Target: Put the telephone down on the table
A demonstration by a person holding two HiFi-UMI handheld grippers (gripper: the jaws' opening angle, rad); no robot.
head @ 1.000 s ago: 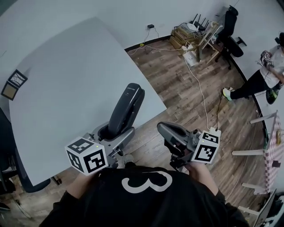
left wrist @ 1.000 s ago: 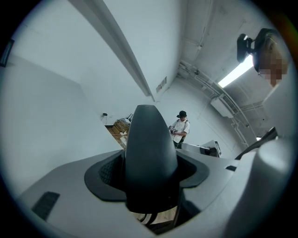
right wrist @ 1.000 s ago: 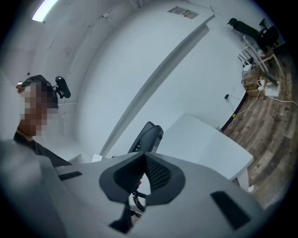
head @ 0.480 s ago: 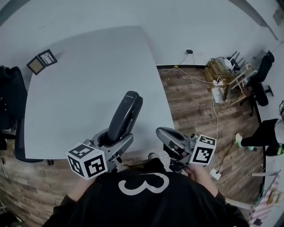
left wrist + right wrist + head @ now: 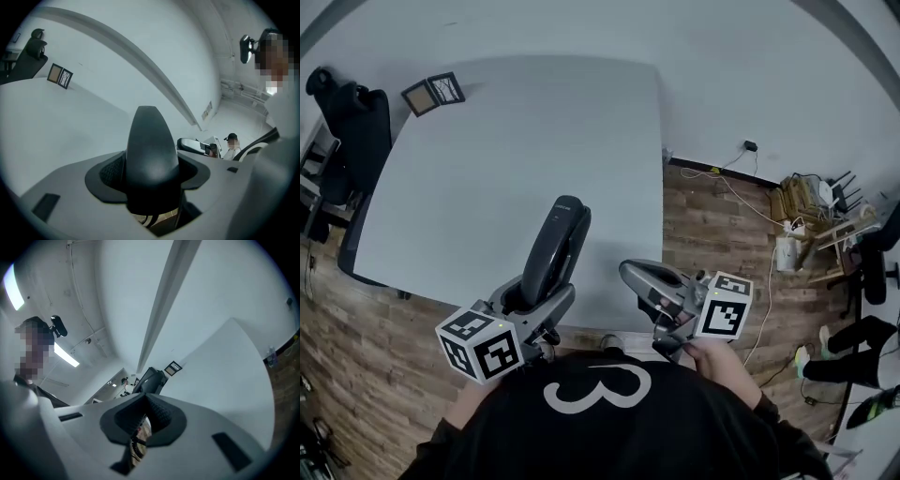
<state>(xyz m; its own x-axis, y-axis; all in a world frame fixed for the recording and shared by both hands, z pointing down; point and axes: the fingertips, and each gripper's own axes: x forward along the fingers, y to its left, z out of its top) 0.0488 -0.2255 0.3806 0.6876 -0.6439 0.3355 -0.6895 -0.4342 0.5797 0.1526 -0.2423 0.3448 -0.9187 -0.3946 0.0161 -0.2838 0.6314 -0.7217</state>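
A dark grey telephone handset [image 5: 551,248] sticks up and forward out of my left gripper [image 5: 530,295], which is shut on its lower end. The handset's upper end hangs over the near part of the pale grey table [image 5: 487,141]. In the left gripper view the handset [image 5: 150,154] fills the space between the black pads, with the table [image 5: 47,112] behind it. My right gripper [image 5: 628,275] is shut and holds nothing, off the table's near right corner. In the right gripper view the right gripper [image 5: 145,416] has its pads together, and a coiled cord shows behind them.
A small framed card [image 5: 431,92] lies at the table's far left corner. A black office chair [image 5: 352,131] stands at the table's left side. Wood floor runs along the right, with cables and boxes [image 5: 797,211] by the wall.
The head view has swung, so the table now sits further right and squarer in view. Both grippers keep their pose, and the handset stays in the left one.
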